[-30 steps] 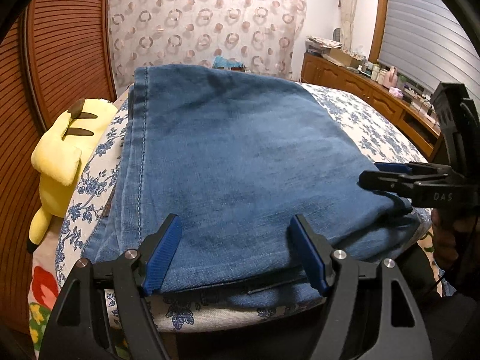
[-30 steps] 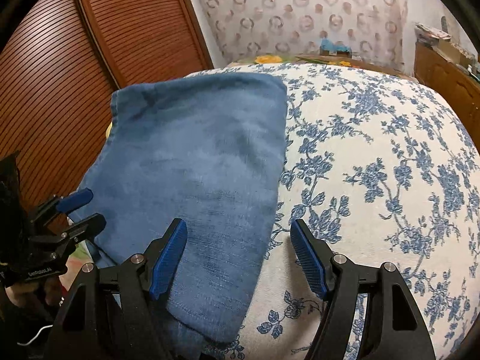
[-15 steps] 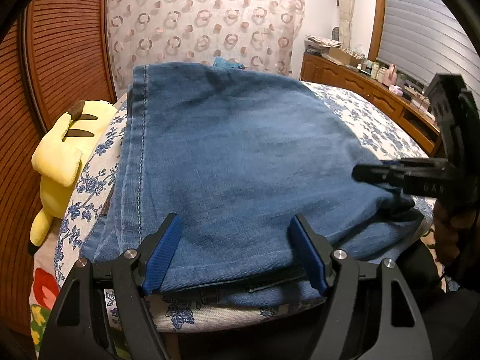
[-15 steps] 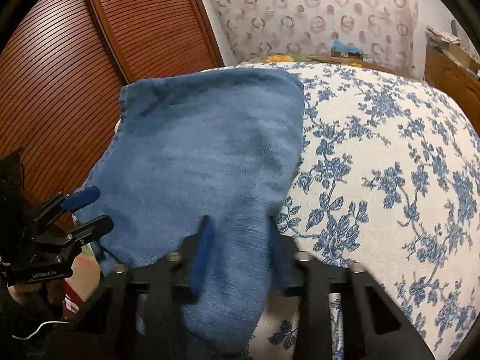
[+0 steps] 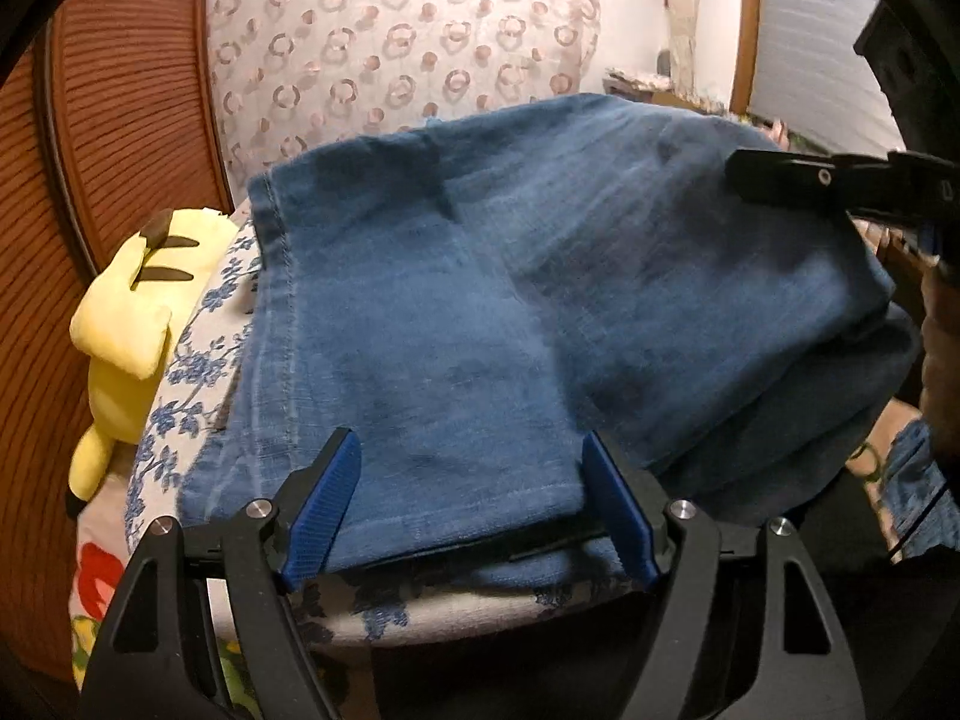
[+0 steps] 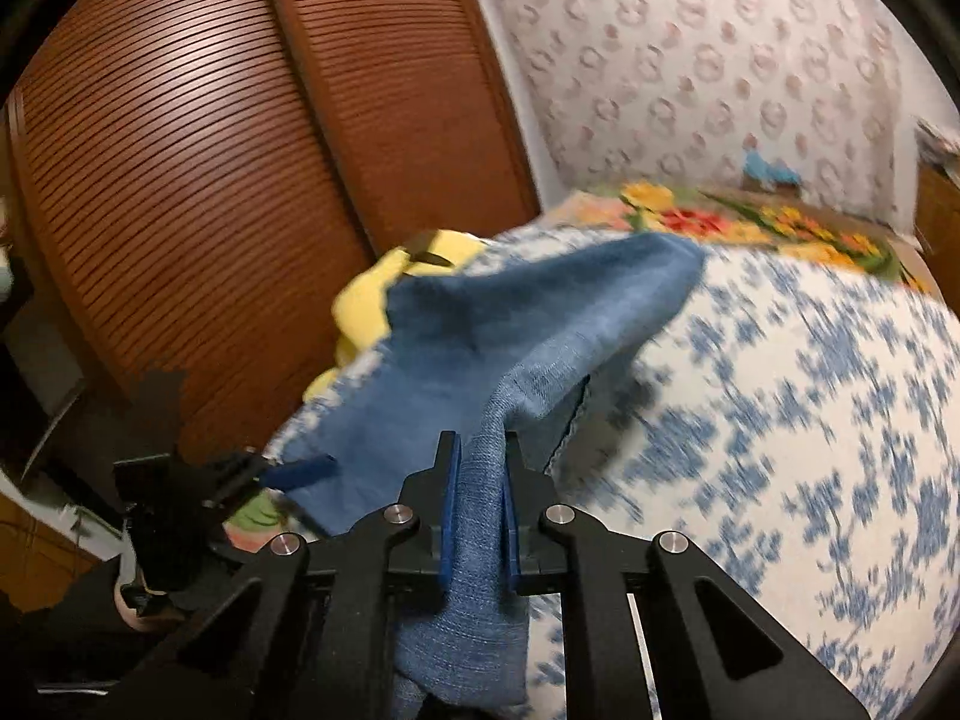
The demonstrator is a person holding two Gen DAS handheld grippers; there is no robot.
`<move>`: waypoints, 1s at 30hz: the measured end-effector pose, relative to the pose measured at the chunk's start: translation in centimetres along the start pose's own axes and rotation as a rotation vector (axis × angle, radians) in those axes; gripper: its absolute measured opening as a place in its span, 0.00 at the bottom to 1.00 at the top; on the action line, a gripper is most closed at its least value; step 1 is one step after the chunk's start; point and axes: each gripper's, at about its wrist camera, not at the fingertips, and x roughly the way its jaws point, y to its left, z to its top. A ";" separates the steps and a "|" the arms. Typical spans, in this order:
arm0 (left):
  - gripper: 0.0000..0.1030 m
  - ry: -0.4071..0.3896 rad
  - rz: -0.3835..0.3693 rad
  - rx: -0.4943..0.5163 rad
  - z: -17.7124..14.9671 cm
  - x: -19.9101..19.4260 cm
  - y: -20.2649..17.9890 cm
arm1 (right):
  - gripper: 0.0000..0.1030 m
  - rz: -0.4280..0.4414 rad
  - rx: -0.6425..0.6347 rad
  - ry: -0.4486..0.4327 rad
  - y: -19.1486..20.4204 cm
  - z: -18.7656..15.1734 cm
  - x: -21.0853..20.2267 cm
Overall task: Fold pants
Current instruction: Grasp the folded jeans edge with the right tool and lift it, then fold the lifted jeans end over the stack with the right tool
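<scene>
The folded blue denim pants [image 5: 480, 312] lie on the bed with the white cover printed with blue flowers [image 6: 810, 420], next to a yellow plush toy [image 5: 126, 324] at the bed's left edge. The right gripper [image 6: 480, 504] is closing, its blue pads pressing a bunch of the denim at the pants' right side, and this side is raised off the cover. The left gripper [image 5: 471, 510] stands wide at the near edge of the pants, and its blue pads [image 5: 324, 510] do not press the cloth.

Warm indoor light is falling dimly over both views, and fisheye bending is curving the edges into dark corners. Motion blur is smearing the floral bedspread [image 6: 810, 420] in the right wrist view, while the left wrist view is staying mostly sharp.
</scene>
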 end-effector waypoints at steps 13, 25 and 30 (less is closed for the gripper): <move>0.75 -0.114 0.113 -0.132 1.1 -5.3 6.9 | 0.10 0.142 -0.157 0.026 4.5 3.4 6.4; 0.75 -0.149 0.194 -0.215 0.0 -7.3 11.1 | 0.10 0.217 -0.201 0.211 6.2 2.3 19.2; 0.75 -0.156 0.190 -0.219 -0.1 -7.5 11.1 | 0.16 0.203 -0.225 0.220 6.4 2.8 20.0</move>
